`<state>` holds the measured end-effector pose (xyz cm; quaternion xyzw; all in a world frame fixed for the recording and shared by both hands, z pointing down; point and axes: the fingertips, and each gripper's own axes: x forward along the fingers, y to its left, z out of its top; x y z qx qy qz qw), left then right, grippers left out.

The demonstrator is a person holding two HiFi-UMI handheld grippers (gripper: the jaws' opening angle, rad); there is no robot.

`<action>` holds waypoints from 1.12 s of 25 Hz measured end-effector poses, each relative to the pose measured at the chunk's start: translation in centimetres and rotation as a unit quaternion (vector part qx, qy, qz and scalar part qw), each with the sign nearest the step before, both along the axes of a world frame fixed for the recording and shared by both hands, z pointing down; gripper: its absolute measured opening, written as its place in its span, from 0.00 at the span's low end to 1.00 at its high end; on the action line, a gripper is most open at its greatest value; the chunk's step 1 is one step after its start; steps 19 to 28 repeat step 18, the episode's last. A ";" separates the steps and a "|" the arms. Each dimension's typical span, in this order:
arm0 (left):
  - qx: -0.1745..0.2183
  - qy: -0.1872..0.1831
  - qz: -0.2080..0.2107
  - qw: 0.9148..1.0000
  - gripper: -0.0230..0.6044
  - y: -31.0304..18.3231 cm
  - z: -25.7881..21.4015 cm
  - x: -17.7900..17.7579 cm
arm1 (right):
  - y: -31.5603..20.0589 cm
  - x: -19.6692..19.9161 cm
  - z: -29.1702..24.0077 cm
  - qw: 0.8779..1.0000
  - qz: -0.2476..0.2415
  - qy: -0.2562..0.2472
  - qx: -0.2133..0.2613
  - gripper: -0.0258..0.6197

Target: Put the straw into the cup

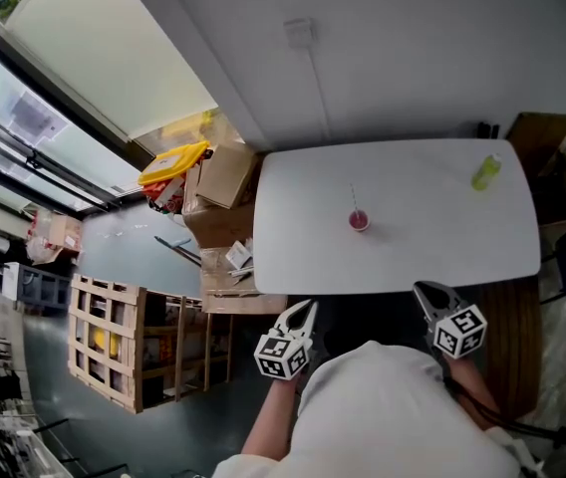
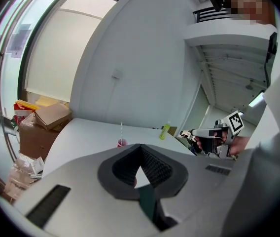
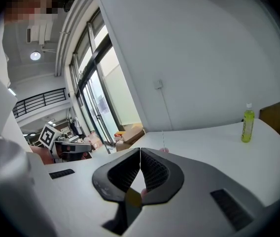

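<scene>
A small pink cup (image 1: pixel 359 221) stands near the middle of the white table (image 1: pixel 413 257), with a thin straw (image 1: pixel 354 196) upright in it. In the left gripper view the cup (image 2: pixel 122 143) and straw (image 2: pixel 121 131) show just beyond the jaws. The right gripper view has the straw (image 3: pixel 163 139) above the jaws. Both grippers are held off the table's near edge, apart from the cup. My left gripper (image 1: pixel 307 309) (image 2: pixel 141 147) is shut with nothing in it. My right gripper (image 1: pixel 425 291) (image 3: pixel 140 150) is also shut and holds nothing.
A green bottle (image 1: pixel 485 172) (image 3: pixel 248 123) (image 2: pixel 165 130) stands at the table's far right corner. Cardboard boxes (image 1: pixel 225 175) and a wooden crate (image 1: pixel 114 342) sit on the floor to the left. A brown wooden piece (image 1: pixel 537 132) is at the right.
</scene>
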<state>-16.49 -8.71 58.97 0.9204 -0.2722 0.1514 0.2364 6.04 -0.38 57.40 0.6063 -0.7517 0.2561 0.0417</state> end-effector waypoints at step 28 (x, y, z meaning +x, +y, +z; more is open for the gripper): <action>0.000 0.027 0.018 0.999 0.04 -1.0 -0.9 -0.6 | -1.0 -1.2 -1.2 1.000 0.016 0.011 0.007 0.09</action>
